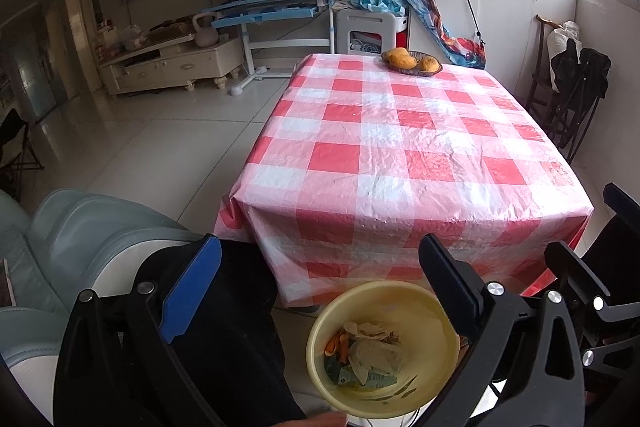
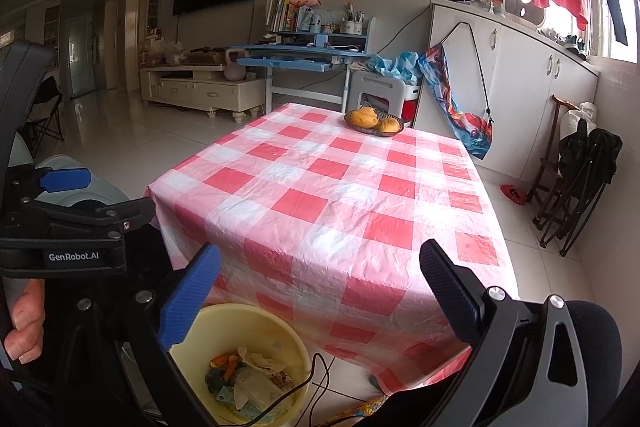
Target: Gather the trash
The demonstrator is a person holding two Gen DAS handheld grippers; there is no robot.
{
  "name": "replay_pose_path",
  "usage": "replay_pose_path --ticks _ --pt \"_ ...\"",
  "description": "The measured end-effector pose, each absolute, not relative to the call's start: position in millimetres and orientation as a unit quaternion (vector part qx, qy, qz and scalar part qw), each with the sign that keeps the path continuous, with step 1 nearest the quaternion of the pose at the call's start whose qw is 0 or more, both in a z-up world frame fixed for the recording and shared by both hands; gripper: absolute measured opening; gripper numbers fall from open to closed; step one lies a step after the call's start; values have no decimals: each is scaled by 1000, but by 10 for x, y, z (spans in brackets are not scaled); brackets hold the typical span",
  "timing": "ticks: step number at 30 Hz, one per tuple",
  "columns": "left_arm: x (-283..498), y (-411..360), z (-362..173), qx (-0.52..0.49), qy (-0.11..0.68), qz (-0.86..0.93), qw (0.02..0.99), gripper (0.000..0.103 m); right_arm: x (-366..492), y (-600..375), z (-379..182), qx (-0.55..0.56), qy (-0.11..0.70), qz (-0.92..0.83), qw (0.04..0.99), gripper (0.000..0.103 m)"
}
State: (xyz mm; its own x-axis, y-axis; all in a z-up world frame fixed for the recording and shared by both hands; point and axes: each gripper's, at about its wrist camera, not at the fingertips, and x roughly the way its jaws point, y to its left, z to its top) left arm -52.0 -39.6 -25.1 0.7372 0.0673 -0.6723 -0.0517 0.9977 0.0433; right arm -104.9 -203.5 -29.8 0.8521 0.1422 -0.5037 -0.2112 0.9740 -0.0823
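Yellow bin (image 1: 432, 311) of scraps below checked table (image 1: 400, 147), both grippers (image 1: 320, 291) (image 2: 320, 291) spread empty; collecting seemingly done, withdrawal apparently next.

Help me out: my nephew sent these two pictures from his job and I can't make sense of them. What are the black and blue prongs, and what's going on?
Those prongs are the fingers of two hand-held grippers; a person squeezes one in each hand, and each carries a wide-angle camera looking along its fingers. One picture is from the left gripper, the other from the right gripper. Both are open and hold nothing. Ahead is a table with a red checked cloth, bearing only a basket of yellow fruit at the far end. On the floor below stands a yellow bin with wrappers and peel inside.
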Motion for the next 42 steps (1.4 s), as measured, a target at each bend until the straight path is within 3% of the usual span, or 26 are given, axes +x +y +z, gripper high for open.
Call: replay_pose_path --ticks 42 --pt "-542 -424 -231 37 344 51 937 96 -1050 -2011 -300 -72 257 91 960 95"
